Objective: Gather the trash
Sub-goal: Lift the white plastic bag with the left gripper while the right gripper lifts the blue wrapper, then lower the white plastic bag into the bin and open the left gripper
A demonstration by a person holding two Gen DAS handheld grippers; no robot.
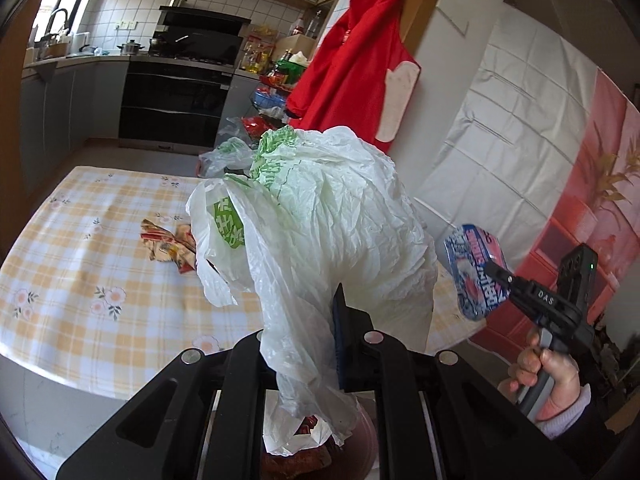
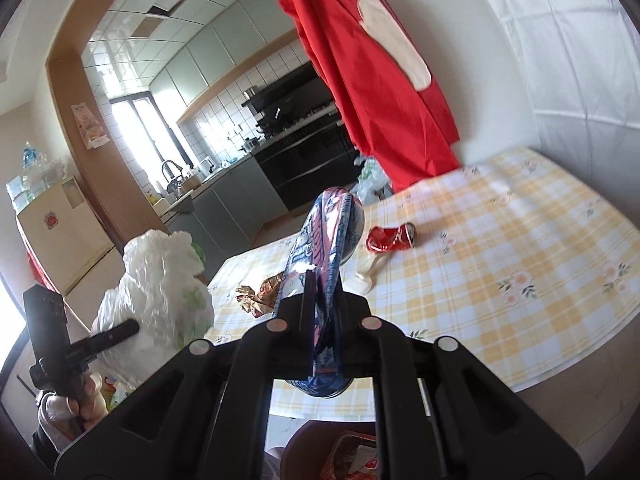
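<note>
White crinkled plastic, printed with green, fills the left wrist view: a thin plastic bag (image 1: 320,216) clenched between the jaws of the left gripper (image 1: 340,344) and held up above the table (image 1: 80,264). The table wears a yellow-and-white checked cloth with small flowers. The right gripper (image 2: 320,300), gripped by a person's hand (image 1: 548,372), has its jaws clamped on a flattened blue, white and red wrapper (image 2: 324,248), lifted clear of the table just beside the bag. On the cloth lie a crumpled brown-and-red snack wrapper (image 2: 260,292), a crushed red can (image 2: 390,238) and, near the can, a pale plastic piece (image 2: 366,276). A red garment (image 2: 368,80) hangs on the wall behind the table.
</note>
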